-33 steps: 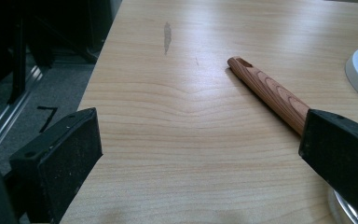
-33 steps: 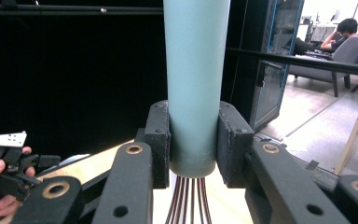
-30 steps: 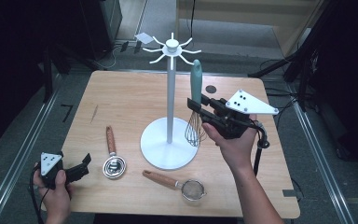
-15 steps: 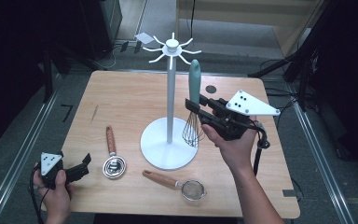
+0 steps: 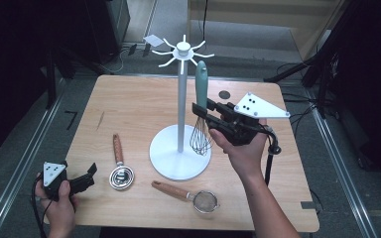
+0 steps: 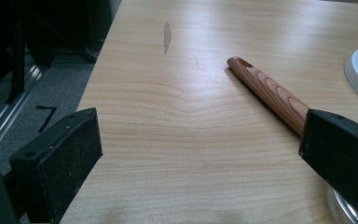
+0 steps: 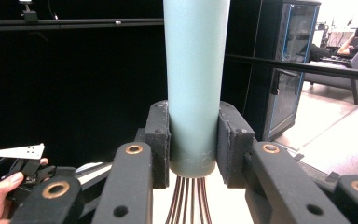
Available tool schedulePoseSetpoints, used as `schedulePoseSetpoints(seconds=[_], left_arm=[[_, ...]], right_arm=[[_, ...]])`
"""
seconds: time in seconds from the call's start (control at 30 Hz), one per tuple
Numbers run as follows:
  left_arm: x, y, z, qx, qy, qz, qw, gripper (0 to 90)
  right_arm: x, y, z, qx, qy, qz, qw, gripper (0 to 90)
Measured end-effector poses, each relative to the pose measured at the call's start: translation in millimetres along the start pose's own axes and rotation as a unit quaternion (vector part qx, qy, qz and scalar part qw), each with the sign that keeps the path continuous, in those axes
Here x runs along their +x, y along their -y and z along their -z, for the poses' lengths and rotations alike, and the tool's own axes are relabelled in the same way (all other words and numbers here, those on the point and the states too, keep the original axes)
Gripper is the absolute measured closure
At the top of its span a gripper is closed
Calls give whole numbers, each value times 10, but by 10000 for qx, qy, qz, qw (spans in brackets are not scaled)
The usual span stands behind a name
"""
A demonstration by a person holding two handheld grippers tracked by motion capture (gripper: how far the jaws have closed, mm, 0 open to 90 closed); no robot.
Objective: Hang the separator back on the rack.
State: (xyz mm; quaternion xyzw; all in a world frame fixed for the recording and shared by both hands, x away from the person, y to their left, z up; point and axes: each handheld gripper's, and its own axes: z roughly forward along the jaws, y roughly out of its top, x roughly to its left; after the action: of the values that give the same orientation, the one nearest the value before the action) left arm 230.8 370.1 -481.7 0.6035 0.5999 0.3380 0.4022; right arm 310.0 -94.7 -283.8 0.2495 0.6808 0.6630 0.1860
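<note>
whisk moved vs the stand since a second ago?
No. In the high view the whisk, clamped in the right gripper, stands upright just right of the white stand's pole, wires above the base, as before.

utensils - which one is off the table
The whisk, with the teal handle, held upright by the right gripper; both wooden-handled ones lie flat.
</note>
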Motion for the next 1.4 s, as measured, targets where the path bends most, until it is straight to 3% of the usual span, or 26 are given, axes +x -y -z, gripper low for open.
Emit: schedulePoseSetpoints(seconds=[0.57,0.73,0.83,1.17,1.27,1.4], left_arm=[[-2,1,-2,-16,-8,-6,10000,0],[0,1,-1,-8,4,2,10000,0],[-1,1,-3,-14,-4,-7,10000,0],[-1,1,-3,-12,-5,-7,10000,0],[-1,1,-3,-9,-4,-6,10000,0],[-3,1,-4,-14,-6,-24,10000,0]], right_arm=[[3,3,-157,11,58,114,9999,701],[15,13,-137,29,119,197,9997,627],[27,11,-106,9,115,315,9994,627],[-63,56,47,-11,160,194,9997,604],[-106,97,86,0,192,141,9997,613],[-151,123,126,7,207,105,9997,697]])
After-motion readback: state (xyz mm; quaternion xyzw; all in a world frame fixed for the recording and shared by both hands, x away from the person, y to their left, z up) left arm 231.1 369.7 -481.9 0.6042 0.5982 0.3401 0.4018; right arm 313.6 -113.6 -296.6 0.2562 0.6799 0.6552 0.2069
